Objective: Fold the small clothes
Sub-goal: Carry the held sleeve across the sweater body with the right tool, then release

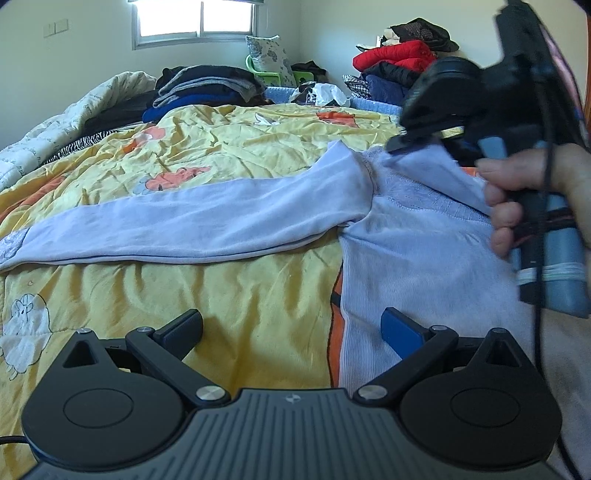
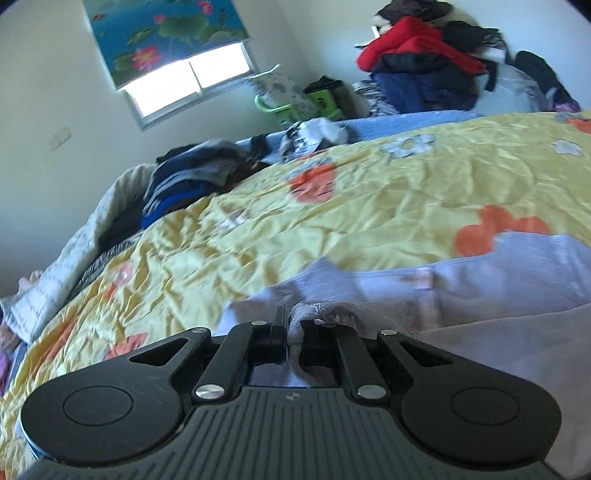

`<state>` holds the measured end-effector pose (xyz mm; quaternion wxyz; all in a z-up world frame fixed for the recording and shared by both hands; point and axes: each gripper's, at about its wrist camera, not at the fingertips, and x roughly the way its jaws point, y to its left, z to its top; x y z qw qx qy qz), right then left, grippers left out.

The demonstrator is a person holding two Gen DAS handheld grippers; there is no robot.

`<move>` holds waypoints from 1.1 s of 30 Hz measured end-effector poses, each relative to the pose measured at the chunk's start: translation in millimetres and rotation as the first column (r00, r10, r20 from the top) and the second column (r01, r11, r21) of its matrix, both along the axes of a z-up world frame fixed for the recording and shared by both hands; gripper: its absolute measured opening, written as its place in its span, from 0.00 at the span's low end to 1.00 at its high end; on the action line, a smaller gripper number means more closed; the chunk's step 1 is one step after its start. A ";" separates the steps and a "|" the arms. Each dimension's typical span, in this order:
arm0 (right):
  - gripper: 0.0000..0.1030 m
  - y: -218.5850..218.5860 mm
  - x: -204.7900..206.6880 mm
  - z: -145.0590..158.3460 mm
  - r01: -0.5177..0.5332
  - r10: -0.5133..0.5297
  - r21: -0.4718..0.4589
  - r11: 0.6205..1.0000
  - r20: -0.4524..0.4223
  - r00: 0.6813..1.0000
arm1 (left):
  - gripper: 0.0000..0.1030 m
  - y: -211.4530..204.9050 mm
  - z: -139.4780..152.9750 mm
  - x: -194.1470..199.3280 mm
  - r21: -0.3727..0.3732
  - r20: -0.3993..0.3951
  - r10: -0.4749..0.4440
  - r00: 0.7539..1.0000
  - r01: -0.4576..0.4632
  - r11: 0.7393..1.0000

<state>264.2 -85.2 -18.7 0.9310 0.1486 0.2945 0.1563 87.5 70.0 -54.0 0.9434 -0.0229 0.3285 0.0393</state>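
Note:
A pale lavender long-sleeved garment point(image 1: 229, 218) lies on the yellow quilt point(image 1: 229, 295), one sleeve stretched out to the left. My left gripper point(image 1: 291, 328) stands open low over the quilt, its right finger point(image 1: 400, 330) over the garment's side edge, nothing between the fingers. At the right of that view a hand point(image 1: 532, 192) holds my right gripper point(image 1: 410, 142), which lifts the garment's upper edge. In the right wrist view my right gripper point(image 2: 291, 332) is shut on a bunched fold of the lavender cloth point(image 2: 480, 295).
Stacks of dark folded clothes point(image 1: 207, 88) sit at the far left of the bed beside a white quilted blanket point(image 1: 59, 125). A pile with a red jacket point(image 1: 395, 55) rises at the far right. A window point(image 1: 195, 18) and a green chair point(image 1: 269, 74) stand behind.

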 end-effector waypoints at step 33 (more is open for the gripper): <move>0.74 31.6 -17.1 -16.4 -0.281 0.282 0.029 0.959 -0.189 0.941 | 1.00 -0.1 -0.5 -0.2 -0.002 0.003 0.012 1.000 -0.012 1.000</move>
